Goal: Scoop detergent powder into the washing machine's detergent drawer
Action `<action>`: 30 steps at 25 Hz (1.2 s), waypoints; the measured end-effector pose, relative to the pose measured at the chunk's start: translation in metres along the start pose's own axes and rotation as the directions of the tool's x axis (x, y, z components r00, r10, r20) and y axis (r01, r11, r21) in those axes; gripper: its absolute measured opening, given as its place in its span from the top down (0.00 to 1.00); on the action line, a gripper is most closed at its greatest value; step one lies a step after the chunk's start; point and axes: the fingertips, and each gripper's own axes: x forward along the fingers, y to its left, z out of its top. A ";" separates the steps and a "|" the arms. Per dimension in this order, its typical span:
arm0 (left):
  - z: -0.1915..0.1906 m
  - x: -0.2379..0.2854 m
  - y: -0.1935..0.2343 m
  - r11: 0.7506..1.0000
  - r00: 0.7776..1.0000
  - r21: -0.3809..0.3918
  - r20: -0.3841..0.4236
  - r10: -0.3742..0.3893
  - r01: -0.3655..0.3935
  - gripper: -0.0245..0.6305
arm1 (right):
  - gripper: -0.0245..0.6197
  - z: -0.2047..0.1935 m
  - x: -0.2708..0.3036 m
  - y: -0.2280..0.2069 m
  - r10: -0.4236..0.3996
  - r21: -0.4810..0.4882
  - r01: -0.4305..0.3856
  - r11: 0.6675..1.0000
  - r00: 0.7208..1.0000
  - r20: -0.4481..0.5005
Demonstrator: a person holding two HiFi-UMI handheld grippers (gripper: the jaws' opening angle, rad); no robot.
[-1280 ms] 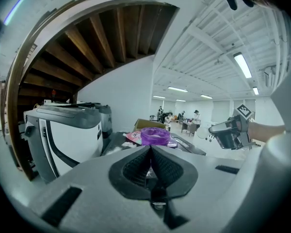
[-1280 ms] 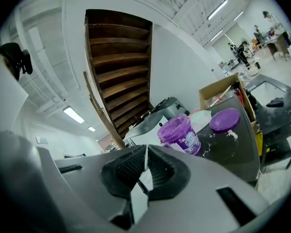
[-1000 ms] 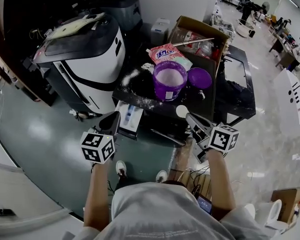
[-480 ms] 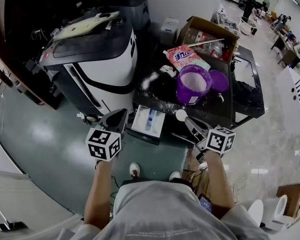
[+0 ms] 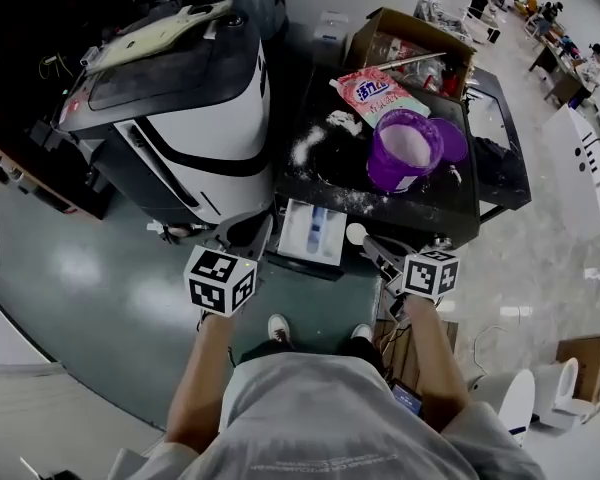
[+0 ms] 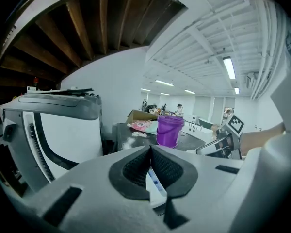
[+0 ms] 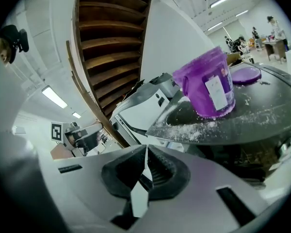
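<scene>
**A:** Where did the detergent drawer (image 5: 313,230) lie from the scoop?

**B:** Just to the left of it. The drawer stood pulled out from under the front edge of the black top (image 5: 320,183), its long axis running from the machine toward the person, and it sat between the two grippers. The scoop (image 5: 357,234) had its round bowl beside the drawer's right edge, not yet over it.

**A:** Which hand was nearer?

**B:** The right gripper (image 5: 378,251) – the scoop's handle ran from its jaws forward and to the left, so the bowl nearly reached the drawer. The left gripper (image 5: 248,236) hovered by the drawer's left side, touching nothing.

**A:** And the jaws?

**B:** The right gripper view showed its jaws clamped on the thin white handle. In the left gripper view the pads met at the tips with nothing held; the drawer only showed beyond them.

**A:** Was the scoop loaded?

**B:** It could not be told: the bowl read white, no more. The purple tub (image 5: 405,150) of powder stood open on the black top, forward and right of the scoop and well apart from the drawer. By the look of it, the coming move was a short carry leftward, then a tip.
</scene>
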 end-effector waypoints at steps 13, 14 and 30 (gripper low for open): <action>-0.038 0.023 0.022 0.993 0.989 0.027 -0.089 -0.114 0.117 0.95 | 0.94 -0.054 0.061 -0.027 -0.158 -0.152 0.133 0.979 0.974 -0.165; -0.040 0.025 0.023 0.992 0.988 0.023 -0.092 -0.121 0.123 0.95 | 0.94 -0.057 0.063 -0.029 -0.168 -0.162 0.140 0.977 0.970 -0.177; -0.043 0.034 0.022 0.983 0.980 0.034 -0.098 -0.176 0.180 0.95 | 0.94 -0.082 0.080 -0.028 -0.264 -0.548 0.090 0.832 0.932 -0.249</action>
